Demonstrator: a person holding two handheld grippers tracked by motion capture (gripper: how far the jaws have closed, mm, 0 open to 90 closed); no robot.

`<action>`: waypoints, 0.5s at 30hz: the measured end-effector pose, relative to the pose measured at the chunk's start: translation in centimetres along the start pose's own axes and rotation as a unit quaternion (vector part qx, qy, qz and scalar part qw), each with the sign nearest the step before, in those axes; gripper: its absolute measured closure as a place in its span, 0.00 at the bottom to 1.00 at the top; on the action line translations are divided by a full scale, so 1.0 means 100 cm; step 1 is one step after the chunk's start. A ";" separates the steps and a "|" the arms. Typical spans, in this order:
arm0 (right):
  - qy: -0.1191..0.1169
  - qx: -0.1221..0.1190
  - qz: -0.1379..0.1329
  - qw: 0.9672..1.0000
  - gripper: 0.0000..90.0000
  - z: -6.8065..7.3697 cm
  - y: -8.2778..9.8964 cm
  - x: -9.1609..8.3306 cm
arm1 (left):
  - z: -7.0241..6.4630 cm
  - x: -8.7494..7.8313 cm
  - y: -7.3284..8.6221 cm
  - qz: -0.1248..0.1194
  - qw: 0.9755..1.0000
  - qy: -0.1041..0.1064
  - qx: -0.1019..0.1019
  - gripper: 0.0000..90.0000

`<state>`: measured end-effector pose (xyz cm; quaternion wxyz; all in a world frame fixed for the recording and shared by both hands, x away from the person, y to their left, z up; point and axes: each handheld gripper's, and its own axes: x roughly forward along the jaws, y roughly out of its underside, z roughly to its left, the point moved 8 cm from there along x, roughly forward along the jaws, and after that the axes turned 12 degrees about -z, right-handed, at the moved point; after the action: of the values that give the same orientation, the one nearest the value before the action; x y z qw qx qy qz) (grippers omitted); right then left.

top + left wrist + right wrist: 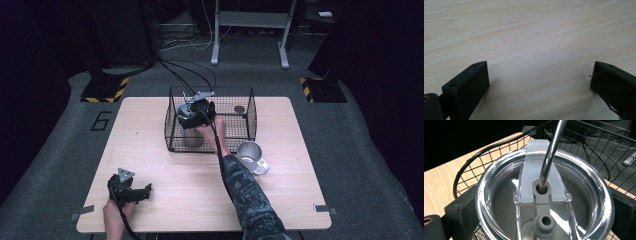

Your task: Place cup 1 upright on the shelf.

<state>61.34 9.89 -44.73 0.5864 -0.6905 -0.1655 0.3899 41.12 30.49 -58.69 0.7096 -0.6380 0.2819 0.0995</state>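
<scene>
- Grey carpet runs under a pale wood-grain worktop [200,200], square with rounded corners; dark curtains close off the sides.
- Toward the far edge stands a black wire basket [247,120], a boxy grid of thin rods with an open top.
- Inside its left half sits a steel tumbler [190,135], a smooth cylinder capped by a clear plastic lid [499,202] with a thick, glossy rim.
- A frosted slider crosses that lid, and a bent metal straw [550,152] rises through its grey rubber grommet.
- The right tool [196,114] reaches down into the basket, its black jaws pressed against both sides of the tumbler just under the lid, gripping it.
- Just outside the basket's near right corner lies a second steel mug [252,157], tipped on its side, handle toward the person.
- The left tool [129,190] rests near the worktop's near left corner, its matte black jaws spread wide over bare wood, holding nothing.
</scene>
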 end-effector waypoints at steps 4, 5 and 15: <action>-0.004 -0.008 0.006 1.000 0.04 0.000 0.001 -0.001 | 0.000 0.000 0.000 0.000 1.000 0.000 0.001 0.02; -0.005 -0.008 0.007 1.000 0.04 0.000 0.001 -0.002 | 0.000 0.000 0.000 0.000 1.000 0.000 0.002 0.02; 0.010 -0.007 0.024 1.000 0.03 0.004 0.000 -0.004 | 0.000 0.000 0.000 0.001 1.000 0.001 -0.001 0.02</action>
<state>60.81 9.84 -44.54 0.5738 -0.7020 -0.1462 0.3958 41.12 30.50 -58.69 0.7088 -0.6386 0.2827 0.0995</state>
